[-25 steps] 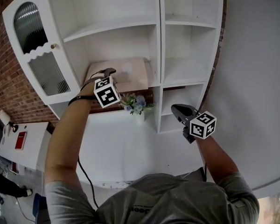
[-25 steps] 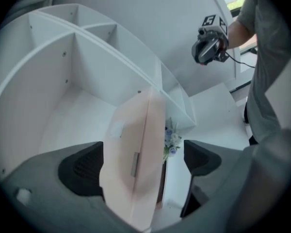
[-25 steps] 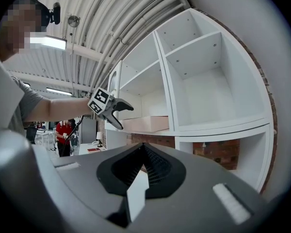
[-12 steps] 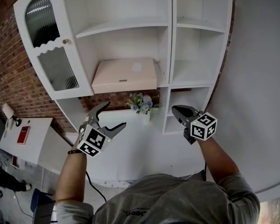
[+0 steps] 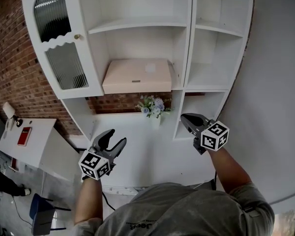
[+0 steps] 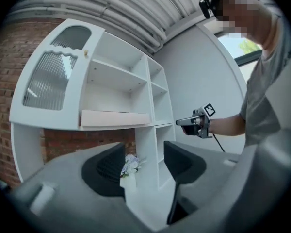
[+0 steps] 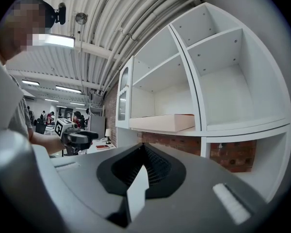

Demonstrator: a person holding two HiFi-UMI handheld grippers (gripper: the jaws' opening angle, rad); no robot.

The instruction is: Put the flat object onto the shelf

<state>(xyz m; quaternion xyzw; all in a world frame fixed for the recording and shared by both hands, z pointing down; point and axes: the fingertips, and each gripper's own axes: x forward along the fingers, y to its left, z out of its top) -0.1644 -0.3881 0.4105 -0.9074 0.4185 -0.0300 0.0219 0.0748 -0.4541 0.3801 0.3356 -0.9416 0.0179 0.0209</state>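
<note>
The flat pink box (image 5: 137,75) lies on the middle shelf of the white shelf unit (image 5: 187,43); it also shows in the left gripper view (image 6: 114,118) and the right gripper view (image 7: 162,123). My left gripper (image 5: 113,142) hangs low at the counter's near left, well clear of the box. Its jaws have just been closing and stand partly open with nothing between them (image 6: 144,159). My right gripper (image 5: 187,119) hovers in front of the lower right compartment, jaws shut and empty (image 7: 143,152).
A small vase of flowers (image 5: 154,111) stands on the white counter (image 5: 137,161) under the box's shelf. A glass cabinet door (image 5: 64,58) stands open at left. A brick wall and a low white table (image 5: 24,146) lie further left; a white wall is at right.
The left gripper has drawn back from the box on the shelf, come down to the near left and rolled over, its jaws narrower. The box stays on the shelf. The right gripper barely shifted.
</note>
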